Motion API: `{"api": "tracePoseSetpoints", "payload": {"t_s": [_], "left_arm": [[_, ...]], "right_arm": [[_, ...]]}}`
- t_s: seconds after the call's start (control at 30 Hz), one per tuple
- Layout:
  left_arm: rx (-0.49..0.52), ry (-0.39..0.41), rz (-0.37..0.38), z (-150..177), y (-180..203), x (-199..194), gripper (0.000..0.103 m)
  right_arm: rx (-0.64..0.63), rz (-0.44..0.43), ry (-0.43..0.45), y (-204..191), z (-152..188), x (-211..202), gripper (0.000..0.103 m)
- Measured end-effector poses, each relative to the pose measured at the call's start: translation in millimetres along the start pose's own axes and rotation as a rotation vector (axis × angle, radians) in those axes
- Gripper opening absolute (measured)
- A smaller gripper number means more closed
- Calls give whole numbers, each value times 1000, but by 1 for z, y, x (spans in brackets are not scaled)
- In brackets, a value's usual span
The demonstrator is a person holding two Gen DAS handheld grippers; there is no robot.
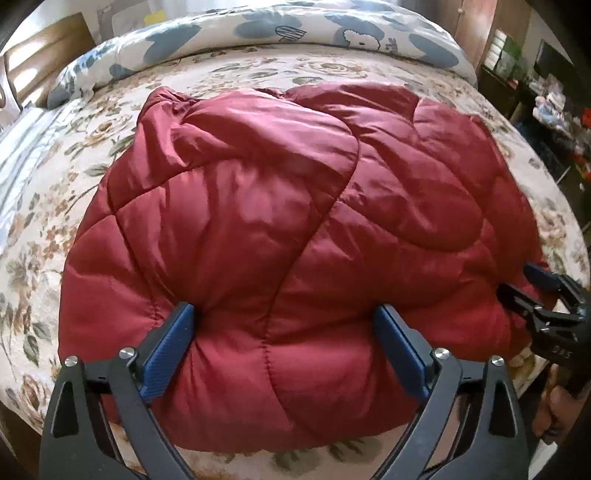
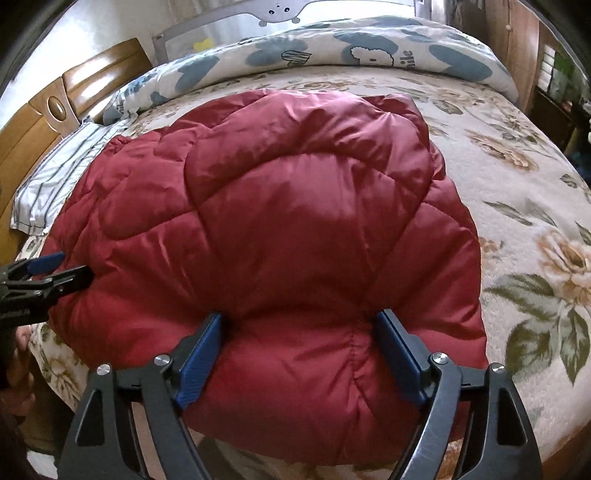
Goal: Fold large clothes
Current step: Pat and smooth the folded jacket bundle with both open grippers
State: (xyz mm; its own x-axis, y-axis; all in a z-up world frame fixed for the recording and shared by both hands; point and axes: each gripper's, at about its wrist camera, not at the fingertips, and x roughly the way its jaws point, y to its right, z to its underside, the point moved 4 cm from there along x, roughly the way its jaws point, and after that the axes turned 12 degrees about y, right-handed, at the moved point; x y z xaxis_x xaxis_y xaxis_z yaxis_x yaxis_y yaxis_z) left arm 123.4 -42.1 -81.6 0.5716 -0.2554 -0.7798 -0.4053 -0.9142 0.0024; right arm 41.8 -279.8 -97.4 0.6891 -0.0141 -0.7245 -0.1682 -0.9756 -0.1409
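left wrist view: a red quilted puffer jacket lies in a bulky folded heap on a bed covered with a floral bedspread. the left hand-held gripper has its two blue-padded fingers spread wide, one on each side of a puffy bulge at the jacket's near edge; the pads touch the fabric and dent it slightly, but the jaws stand far apart, so it reads as open around the bulge and not clamped. at the right edge of this view the right hand-held gripper reaches onto the jacket's near right corner, with a bit of the person's hand below it. behind the jacket, along the far side of the bed, lies a rolled duvet with blue flowers and a cartoon print. a striped pillow sits at the left, beside a wooden headboard.

right wrist view: the same jacket fills the middle, its near edge hanging close to the bed's front edge. the right hand-held gripper also has its blue pads set wide on either side of a fabric bulge, touching it, jaws apart. at the left edge the left hand-held gripper meets the jacket's near left corner. the bedspread is bare to the right, the duvet lies behind, and the pillow and headboard are at the left.
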Motion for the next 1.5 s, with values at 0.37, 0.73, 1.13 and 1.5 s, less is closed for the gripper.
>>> {"api": "tracePoseSetpoints", "payload": {"t_s": [0.37, 0.73, 1.13, 1.5], "left_arm": [[29, 16, -32, 2, 5, 3, 99], [30, 9, -20, 0, 4, 1, 99], [-90, 41, 14, -53, -24, 12, 97], [-84, -59, -5, -60, -30, 64, 98]], "right_arm": [[5, 21, 37, -4, -20, -13, 82], [-88, -46, -9, -27, -72, 44, 86], [29, -47, 1, 6, -71, 61, 91], [44, -30, 31, 10, -69, 27, 89]]}}
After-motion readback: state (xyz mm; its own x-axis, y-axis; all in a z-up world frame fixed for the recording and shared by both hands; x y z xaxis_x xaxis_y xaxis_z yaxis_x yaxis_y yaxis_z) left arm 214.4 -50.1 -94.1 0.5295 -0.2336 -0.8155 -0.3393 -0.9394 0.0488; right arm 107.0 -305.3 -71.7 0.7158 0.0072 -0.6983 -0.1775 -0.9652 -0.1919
